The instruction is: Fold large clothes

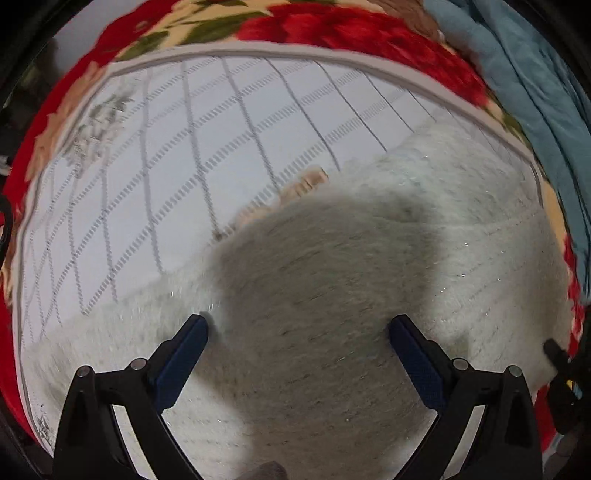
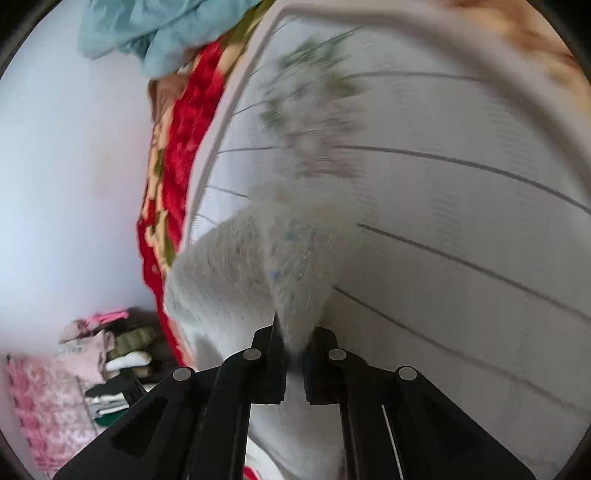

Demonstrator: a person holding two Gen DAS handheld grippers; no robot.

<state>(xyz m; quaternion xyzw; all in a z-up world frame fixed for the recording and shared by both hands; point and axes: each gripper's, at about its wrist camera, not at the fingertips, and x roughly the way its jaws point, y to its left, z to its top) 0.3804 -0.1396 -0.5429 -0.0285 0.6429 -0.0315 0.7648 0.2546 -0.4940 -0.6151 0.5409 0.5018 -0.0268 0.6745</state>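
A: Left wrist view. Nearest the lens, the left gripper [image 1: 298,325] stands with its blue-padded fingers [image 1: 181,363] spread wide, holding nothing, above a fuzzy white sweater [image 1: 332,295].

B: Where does the sweater lie?

A: On a pale sheet [image 1: 221,129] printed with a diamond grid, filling the lower right of the sheet. Its fuzzy edge runs diagonally from lower left to upper right; open sheet lies up and to the left of it. A round shadow falls on the knit between the fingers. A red floral blanket [image 1: 351,29] borders the sheet, and a blue cloth [image 1: 535,92] lies at the far right.

B: And the right wrist view?

A: Nearest, the right gripper [image 2: 294,350] is pressed together on a bunch of the sweater [image 2: 236,266], which hangs in a tapering fold from the pinch. Bare sheet [image 2: 461,229] extends to the right; the blanket [image 2: 177,166] edges it on the left, with a pile of clothes [image 2: 118,350] near a white wall [image 2: 66,166]. The picture is blurred.
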